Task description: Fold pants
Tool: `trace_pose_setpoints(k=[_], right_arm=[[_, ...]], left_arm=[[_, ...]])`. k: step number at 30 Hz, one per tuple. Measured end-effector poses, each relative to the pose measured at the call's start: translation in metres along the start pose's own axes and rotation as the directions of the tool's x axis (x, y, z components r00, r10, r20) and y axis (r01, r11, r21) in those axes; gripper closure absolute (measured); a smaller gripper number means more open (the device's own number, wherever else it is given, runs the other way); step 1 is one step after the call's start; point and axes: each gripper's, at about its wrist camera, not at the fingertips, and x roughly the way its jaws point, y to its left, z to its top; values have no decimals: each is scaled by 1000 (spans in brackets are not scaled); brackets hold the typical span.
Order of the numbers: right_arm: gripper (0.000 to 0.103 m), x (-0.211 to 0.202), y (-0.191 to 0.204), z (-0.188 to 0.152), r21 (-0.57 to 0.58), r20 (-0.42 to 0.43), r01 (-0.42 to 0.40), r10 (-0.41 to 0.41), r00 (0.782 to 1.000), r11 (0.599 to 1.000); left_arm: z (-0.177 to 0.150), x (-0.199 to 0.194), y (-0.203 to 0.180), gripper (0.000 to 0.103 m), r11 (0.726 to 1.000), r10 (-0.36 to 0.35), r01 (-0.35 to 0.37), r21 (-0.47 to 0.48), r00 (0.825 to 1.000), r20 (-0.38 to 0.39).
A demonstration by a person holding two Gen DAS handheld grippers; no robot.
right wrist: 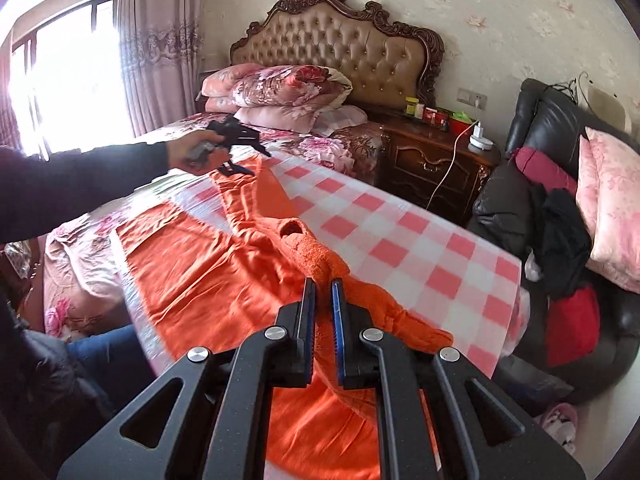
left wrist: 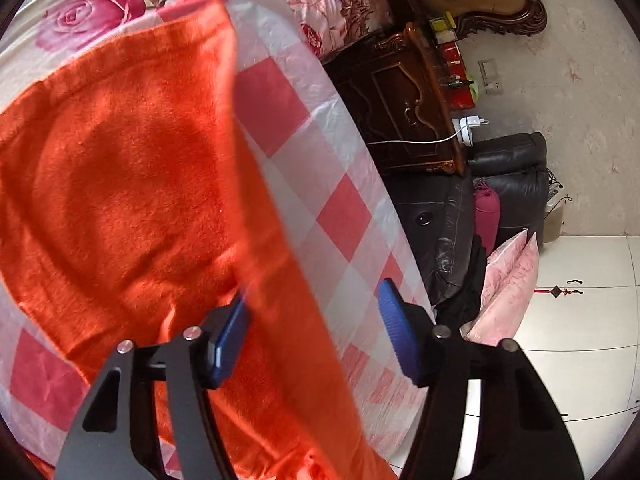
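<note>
Orange pants (right wrist: 208, 264) lie spread on a pink-and-white checked cloth (right wrist: 400, 236) over the bed. My right gripper (right wrist: 323, 284) is shut on a bunched fold of the pants and holds it just above the cloth. In the left wrist view the pants (left wrist: 132, 200) fill the left side, and a raised orange edge runs between the blue pads of my left gripper (left wrist: 316, 300), whose jaws stand wide apart. The left gripper also shows in the right wrist view (right wrist: 244, 148), held in a hand over the far end of the pants.
A dark wooden nightstand (right wrist: 436, 164) with a white charger cable stands right of the bed. A black leather armchair (right wrist: 560, 208) with pink cushions and clothes is at the right. Floral pillows (right wrist: 280, 92) are piled by the tufted headboard. White floor tiles (left wrist: 580, 340) lie beyond the bed edge.
</note>
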Motion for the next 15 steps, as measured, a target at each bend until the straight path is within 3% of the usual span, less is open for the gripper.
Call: trace_pose_setpoints(k=[1,2,3,8,11,13,15], right_arm=[[94,-2,-2,-4,14,2,2,-2,1000,1000],[94,-4,-7,-9,38,4,11,-11,1000,999],[94,-3,-12,-10,53,4,19,-19,1000,998],[94,16,-55,-7,134,-16,122,-121,993,984],[94,29,-80,12,110,4,225,-226,974,968],[94,27,-89,23,121,33,288,-293,955,950],[94,17,-82,19,123,74,296,-306,949,947]], left_arm=[[-1,2,2,64,1000,26,-26,1,1000,1],[-1,2,4,91,999,47,-47,3,999,7],[-1,0,7,96,998,65,-65,0,998,23],[-6,-36,3,99,999,32,-32,0,998,63],[-18,-90,-12,101,999,-41,39,18,990,133],[-47,-137,-14,101,992,-121,115,43,972,201],[-89,-179,-7,101,983,-174,152,103,950,258]])
